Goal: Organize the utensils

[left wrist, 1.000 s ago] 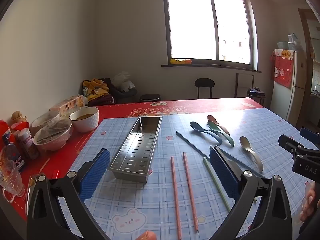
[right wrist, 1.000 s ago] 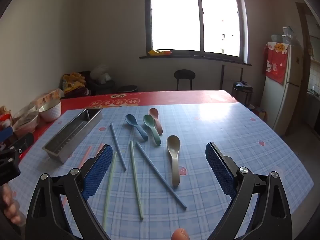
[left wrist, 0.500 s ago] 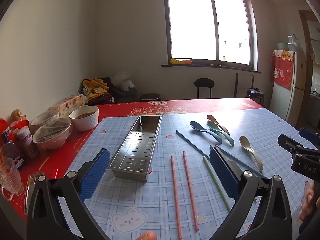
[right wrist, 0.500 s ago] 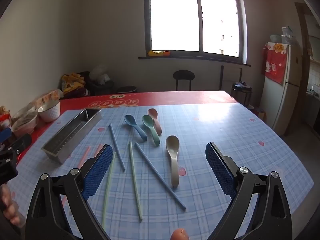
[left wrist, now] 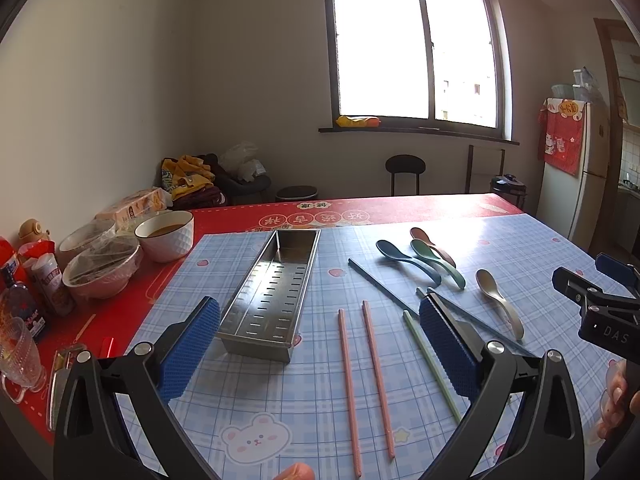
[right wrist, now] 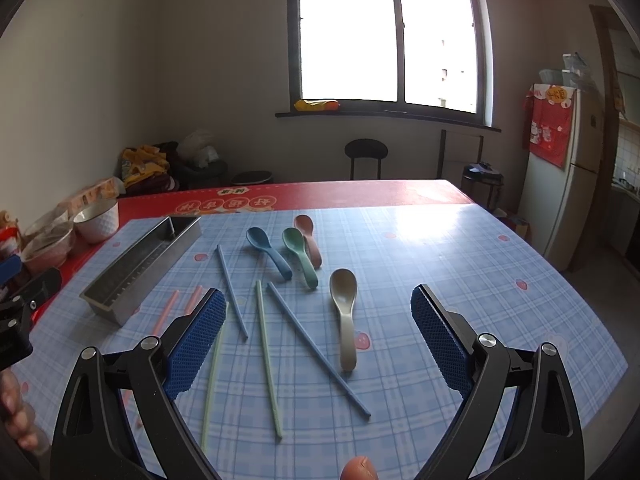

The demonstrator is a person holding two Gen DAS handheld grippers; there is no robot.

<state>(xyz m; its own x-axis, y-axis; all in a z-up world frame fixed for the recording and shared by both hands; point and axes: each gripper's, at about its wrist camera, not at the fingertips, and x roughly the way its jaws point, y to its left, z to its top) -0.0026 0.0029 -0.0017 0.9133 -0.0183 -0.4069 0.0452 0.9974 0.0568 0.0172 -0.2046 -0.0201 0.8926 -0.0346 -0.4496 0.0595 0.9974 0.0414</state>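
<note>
An empty slotted steel tray (left wrist: pixel 276 292) (right wrist: pixel 140 268) lies on the blue checked cloth. Right of it lie two pink chopsticks (left wrist: pixel 372 376), green chopsticks (right wrist: pixel 266 356), blue chopsticks (right wrist: pixel 316 344), and blue (right wrist: pixel 268 252), green (right wrist: pixel 300 256), brown (right wrist: pixel 308 236) and beige (right wrist: pixel 344 312) spoons. My left gripper (left wrist: pixel 318 344) hovers open above the tray's near end and the pink chopsticks. My right gripper (right wrist: pixel 318 336) hovers open over the chopsticks and beige spoon. Neither holds anything.
Bowls (left wrist: pixel 164 236), covered dishes, bottles and a glass (left wrist: pixel 16 348) crowd the red cloth at the table's left edge. The right gripper's body (left wrist: pixel 600 308) shows at the right in the left wrist view. A fridge (right wrist: pixel 560 176) stands right; a stool (right wrist: pixel 366 156) beyond the table.
Both views have shifted very slightly; the grippers stay open and every utensil lies where it was.
</note>
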